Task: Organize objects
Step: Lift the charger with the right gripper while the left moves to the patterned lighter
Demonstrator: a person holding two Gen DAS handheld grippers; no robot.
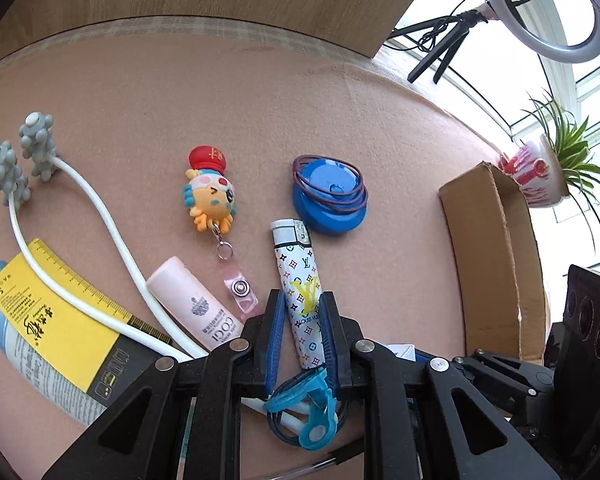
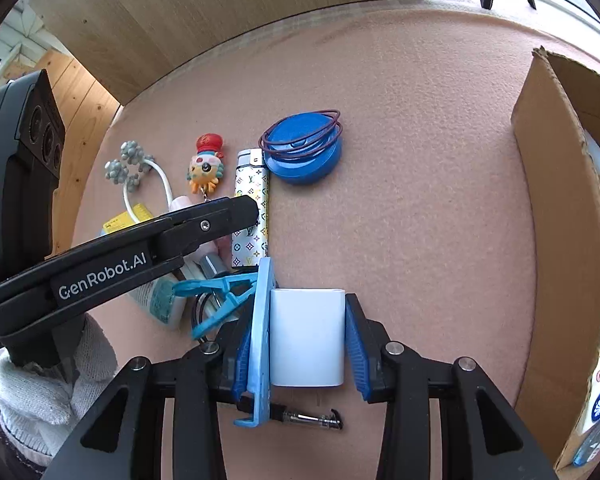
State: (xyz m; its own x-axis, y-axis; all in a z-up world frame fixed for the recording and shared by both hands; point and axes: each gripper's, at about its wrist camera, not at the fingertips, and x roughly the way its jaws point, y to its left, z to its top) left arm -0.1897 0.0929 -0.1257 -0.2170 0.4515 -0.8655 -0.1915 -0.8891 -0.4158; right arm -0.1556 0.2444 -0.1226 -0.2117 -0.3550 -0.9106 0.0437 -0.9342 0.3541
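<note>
My left gripper (image 1: 300, 304) is closed around a white patterned lighter (image 1: 298, 284) that lies on the pink felt table; the lighter also shows in the right wrist view (image 2: 252, 208). My right gripper (image 2: 306, 312) is shut on a white charger block (image 2: 307, 336) together with a light blue flat piece (image 2: 262, 340). The left gripper's arm (image 2: 140, 252) crosses the left of the right wrist view. A blue lid with a brown rubber band (image 1: 330, 194) lies just beyond the lighter.
An open cardboard box (image 2: 560, 208) stands at the right. A cartoon badge reel (image 1: 210, 196), a pink tube (image 1: 194, 304), a grey-headed massager (image 1: 28, 160), a yellow box (image 1: 64, 316), a blue clip (image 1: 308, 412) and a pen (image 2: 308, 416) lie around.
</note>
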